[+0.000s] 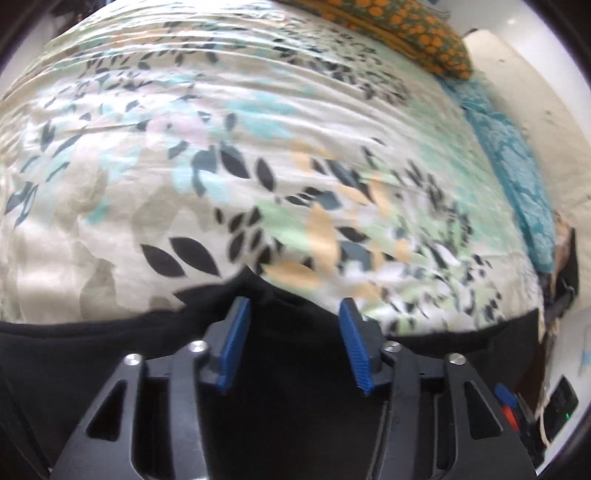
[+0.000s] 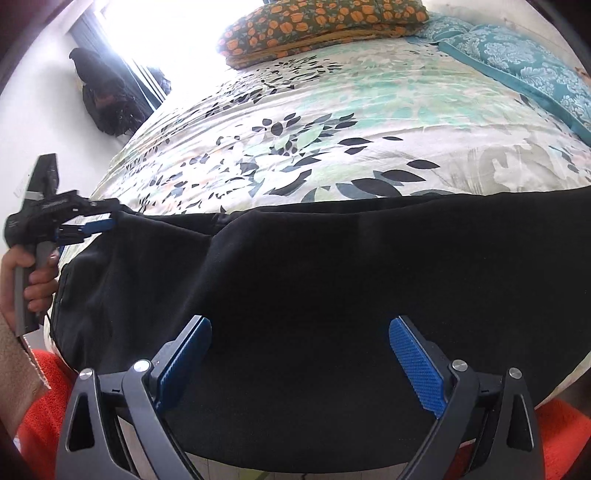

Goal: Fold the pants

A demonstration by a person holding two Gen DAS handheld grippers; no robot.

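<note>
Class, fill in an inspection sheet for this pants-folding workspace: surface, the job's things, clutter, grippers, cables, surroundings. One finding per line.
Surface: bed with a leaf-print bedspread, wrinkled.
Job's things: black pants spread across the near edge of the bed, not yet folded.
Clutter: orange-flowered pillow and teal patterned cushion at the far end, apart from the pants.
Grippers: left gripper at the pants' left edge, side-on, so its opening is hard to judge there; its own camera shows the jaws apart. Right gripper open over the pants, holding nothing.
Cables: a pale cord near a black device beside the bed.
Surroundings: white wall, bright window, dark clothing hanging by it.
</note>
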